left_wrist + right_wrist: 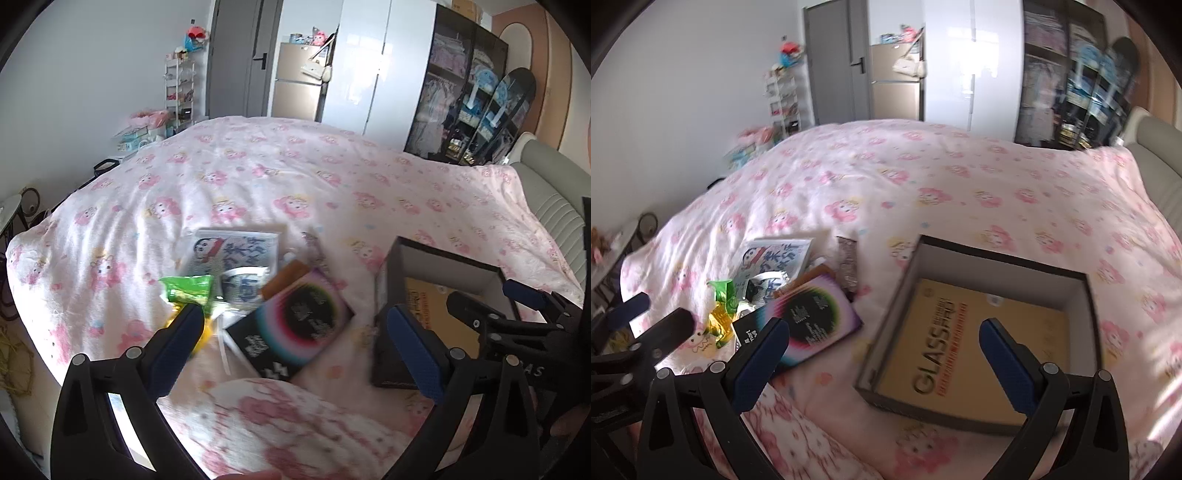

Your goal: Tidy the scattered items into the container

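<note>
I hold both jaws wide — left hand-held gripper [295,332] over the pile's black card [295,325], right hand-held gripper [882,347] by the open box [1075,291] — nothing gripped yet.

Left gripper [295,332], right gripper [884,341]: black plastic frames, silver round screws, blue textured pads [173,350] on fingers.

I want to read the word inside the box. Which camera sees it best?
The right wrist view: the open box faces it and the yellow packet inside reads GLASS. In the left wrist view, gripper fingers hide most of it.
</note>
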Action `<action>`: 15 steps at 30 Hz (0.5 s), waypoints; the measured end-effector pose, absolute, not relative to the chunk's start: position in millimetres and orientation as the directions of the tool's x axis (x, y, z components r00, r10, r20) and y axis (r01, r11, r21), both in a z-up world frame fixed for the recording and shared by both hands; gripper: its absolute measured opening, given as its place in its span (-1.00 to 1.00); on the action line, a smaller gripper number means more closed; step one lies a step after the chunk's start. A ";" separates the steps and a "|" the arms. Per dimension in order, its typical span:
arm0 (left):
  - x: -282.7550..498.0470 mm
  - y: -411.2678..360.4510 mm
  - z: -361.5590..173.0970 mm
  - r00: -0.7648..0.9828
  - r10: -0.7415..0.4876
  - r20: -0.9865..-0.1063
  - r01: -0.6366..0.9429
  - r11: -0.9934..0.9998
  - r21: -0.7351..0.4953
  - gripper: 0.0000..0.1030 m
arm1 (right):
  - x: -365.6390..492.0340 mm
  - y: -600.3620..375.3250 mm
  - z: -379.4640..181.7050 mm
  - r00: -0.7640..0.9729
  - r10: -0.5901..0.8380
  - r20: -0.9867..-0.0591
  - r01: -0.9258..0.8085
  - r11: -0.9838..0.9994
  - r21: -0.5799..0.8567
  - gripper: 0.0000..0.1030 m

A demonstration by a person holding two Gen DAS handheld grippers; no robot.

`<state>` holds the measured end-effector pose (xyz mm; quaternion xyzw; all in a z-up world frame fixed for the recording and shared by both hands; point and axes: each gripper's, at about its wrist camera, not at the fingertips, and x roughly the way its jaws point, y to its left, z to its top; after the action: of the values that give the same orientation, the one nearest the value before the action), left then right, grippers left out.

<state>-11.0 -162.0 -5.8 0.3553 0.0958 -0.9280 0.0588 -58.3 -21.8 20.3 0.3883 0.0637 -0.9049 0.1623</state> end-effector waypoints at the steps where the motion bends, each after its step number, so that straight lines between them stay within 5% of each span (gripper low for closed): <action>1: -13.8 -170.1 -9.2 -0.734 -0.046 -0.677 0.186 -0.973 -0.135 0.95 | -63.6 -31.7 13.8 -0.632 -0.236 -0.739 0.347 -0.938 0.002 1.00; 12: -42.3 -259.7 -64.3 -0.639 -0.006 -0.769 0.299 -0.923 -0.240 0.85 | -104.5 -105.6 -35.7 -0.512 -0.252 -0.821 0.434 -0.901 0.006 1.00; 15: -50.2 -270.5 -84.2 -0.599 0.049 -0.799 0.302 -0.911 -0.282 0.63 | -120.6 -118.7 -50.8 -0.482 -0.233 -0.845 0.445 -0.895 -0.007 1.00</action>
<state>-50.2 -270.5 -84.2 0.4419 0.1983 -0.8718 0.0726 -120.6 -118.7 -50.8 0.4688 0.1133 -0.8532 0.1986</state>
